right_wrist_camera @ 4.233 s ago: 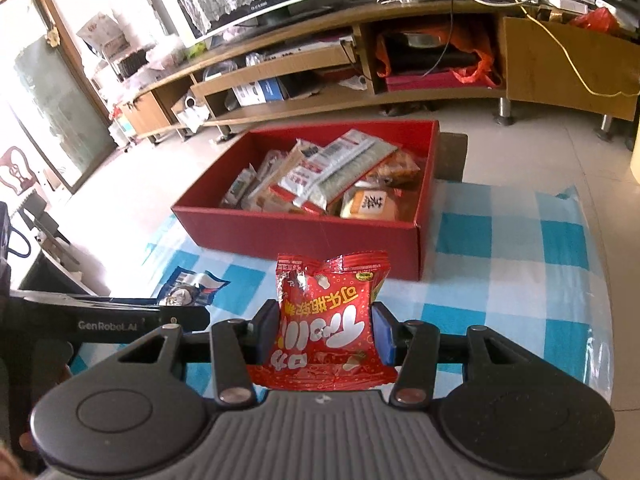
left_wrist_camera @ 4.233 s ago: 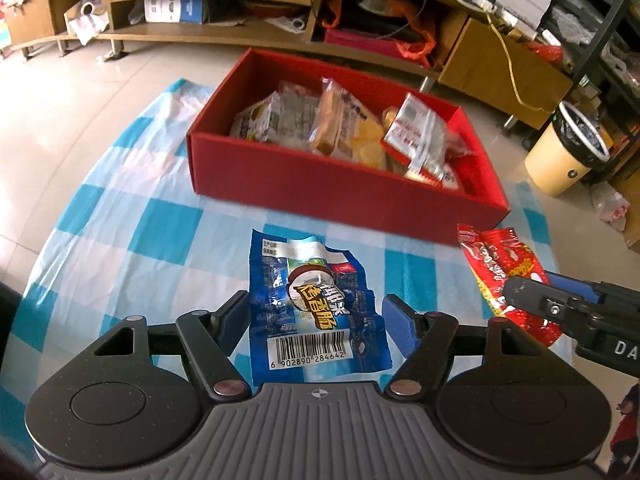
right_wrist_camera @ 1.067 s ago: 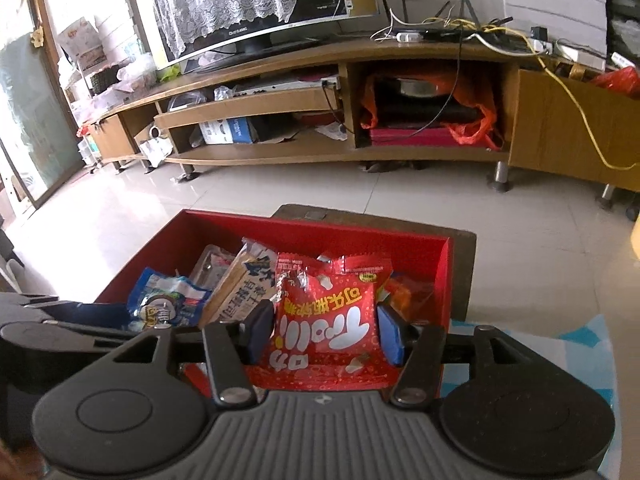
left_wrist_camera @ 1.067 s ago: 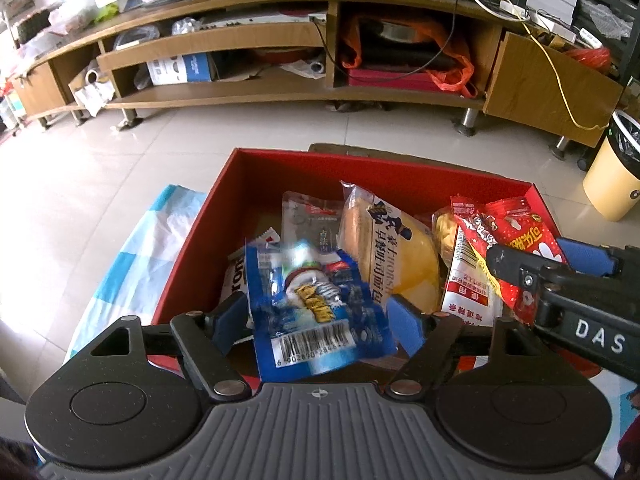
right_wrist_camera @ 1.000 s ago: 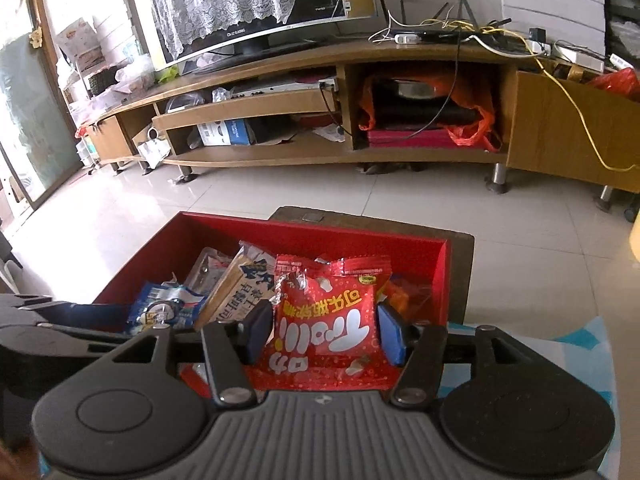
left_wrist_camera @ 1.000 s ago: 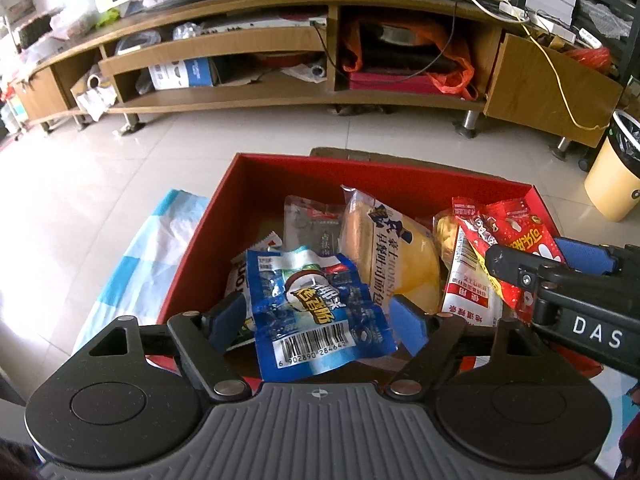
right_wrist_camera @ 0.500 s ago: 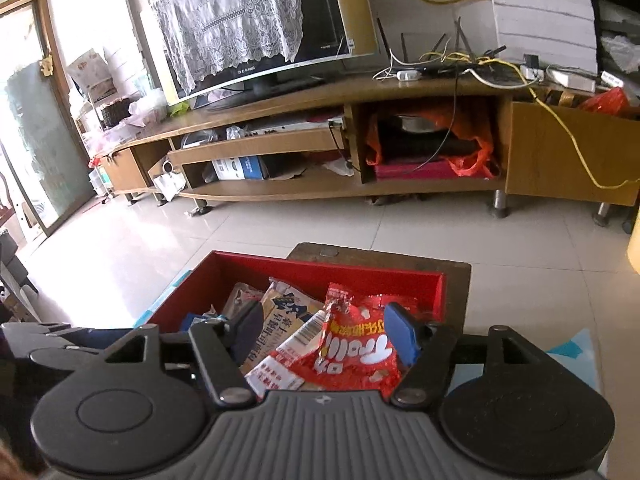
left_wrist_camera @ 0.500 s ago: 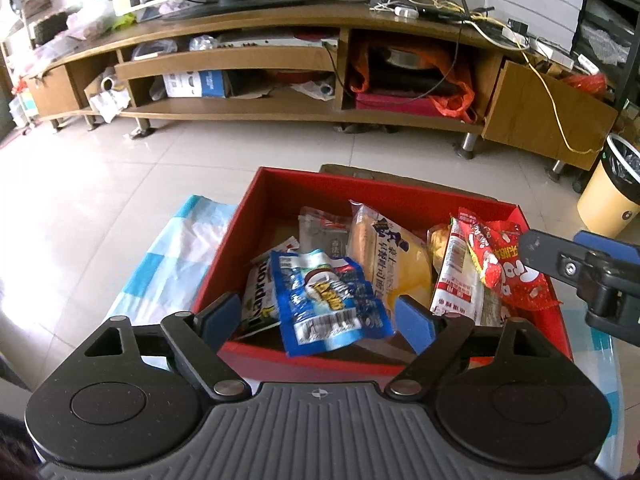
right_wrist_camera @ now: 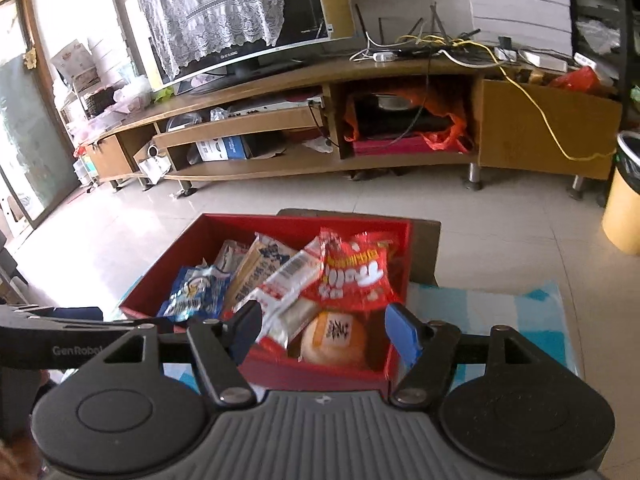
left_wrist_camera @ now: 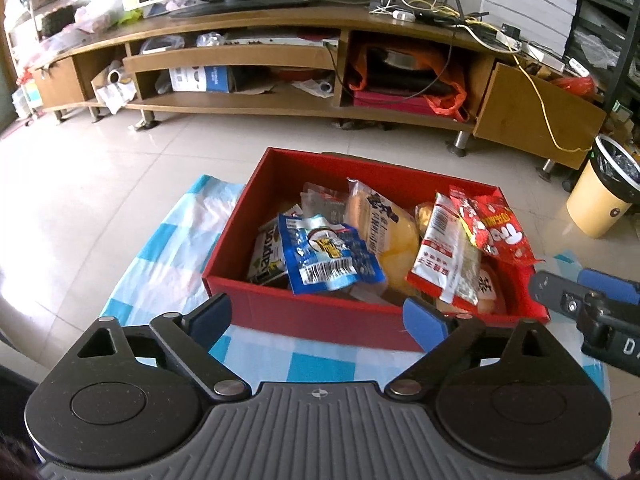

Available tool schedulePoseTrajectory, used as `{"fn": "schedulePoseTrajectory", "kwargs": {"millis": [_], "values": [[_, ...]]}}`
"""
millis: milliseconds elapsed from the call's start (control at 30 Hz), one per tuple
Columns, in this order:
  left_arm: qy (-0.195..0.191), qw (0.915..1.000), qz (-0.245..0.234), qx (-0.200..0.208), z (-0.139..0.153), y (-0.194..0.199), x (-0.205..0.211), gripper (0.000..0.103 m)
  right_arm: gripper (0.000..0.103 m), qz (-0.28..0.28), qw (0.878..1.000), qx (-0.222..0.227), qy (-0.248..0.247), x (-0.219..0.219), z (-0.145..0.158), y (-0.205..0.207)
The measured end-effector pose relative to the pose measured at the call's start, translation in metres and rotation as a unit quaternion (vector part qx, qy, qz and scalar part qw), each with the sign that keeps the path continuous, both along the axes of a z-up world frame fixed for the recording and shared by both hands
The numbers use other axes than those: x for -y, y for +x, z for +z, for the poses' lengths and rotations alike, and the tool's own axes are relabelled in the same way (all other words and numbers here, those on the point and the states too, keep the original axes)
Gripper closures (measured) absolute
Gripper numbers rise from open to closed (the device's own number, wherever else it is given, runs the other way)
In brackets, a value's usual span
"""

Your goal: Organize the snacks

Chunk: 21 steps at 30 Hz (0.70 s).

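Note:
A red box [left_wrist_camera: 320,314] stands on a blue-and-white checked cloth [left_wrist_camera: 160,248] and holds several snack packets. The blue snack bag [left_wrist_camera: 328,258] lies on the pile at the box's left. The red snack bag [left_wrist_camera: 494,230] lies at its right side. My left gripper [left_wrist_camera: 318,318] is open and empty, just in front of the box's near wall. In the right wrist view my right gripper [right_wrist_camera: 324,330] is open and empty above the box's [right_wrist_camera: 320,374] near edge, with the red bag [right_wrist_camera: 354,276] and blue bag [right_wrist_camera: 196,292] beyond it.
A long wooden TV stand [left_wrist_camera: 300,60] with a screen runs along the back. A yellow bin [left_wrist_camera: 604,200] stands on the tiled floor at right. A brown stool top [right_wrist_camera: 426,248] shows behind the box. The right gripper's body [left_wrist_camera: 592,312] shows at the left view's right edge.
Both grippers opened and let their bags drop into the box: blue bag from the left, red bag from the right. Both grippers then drew back and up from the box.

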<state>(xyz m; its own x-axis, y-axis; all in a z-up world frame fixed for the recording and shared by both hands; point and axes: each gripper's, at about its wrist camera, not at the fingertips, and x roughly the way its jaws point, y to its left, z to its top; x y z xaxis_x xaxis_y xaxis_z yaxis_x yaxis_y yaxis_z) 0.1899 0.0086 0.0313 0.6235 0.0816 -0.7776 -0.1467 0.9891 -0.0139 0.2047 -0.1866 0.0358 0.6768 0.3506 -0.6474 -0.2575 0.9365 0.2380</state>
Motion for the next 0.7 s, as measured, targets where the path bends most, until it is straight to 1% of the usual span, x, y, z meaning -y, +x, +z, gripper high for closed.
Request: {"fn": "schedulePoseTrajectory", "kwargs": {"millis": [333, 700], "values": [[-0.003, 1.0000, -0.002, -0.004, -0.003, -0.023, 0.005, 0.007, 0.037, -0.017, 1.000, -0.022, -0.001, 0.010, -0.008, -0.028], [-0.006, 0.9999, -0.007, -0.014, -0.008, -0.050, 0.008, 0.007, 0.036, -0.027, 0.999, -0.021, 0.010, 0.016, -0.006, -0.055]]}}
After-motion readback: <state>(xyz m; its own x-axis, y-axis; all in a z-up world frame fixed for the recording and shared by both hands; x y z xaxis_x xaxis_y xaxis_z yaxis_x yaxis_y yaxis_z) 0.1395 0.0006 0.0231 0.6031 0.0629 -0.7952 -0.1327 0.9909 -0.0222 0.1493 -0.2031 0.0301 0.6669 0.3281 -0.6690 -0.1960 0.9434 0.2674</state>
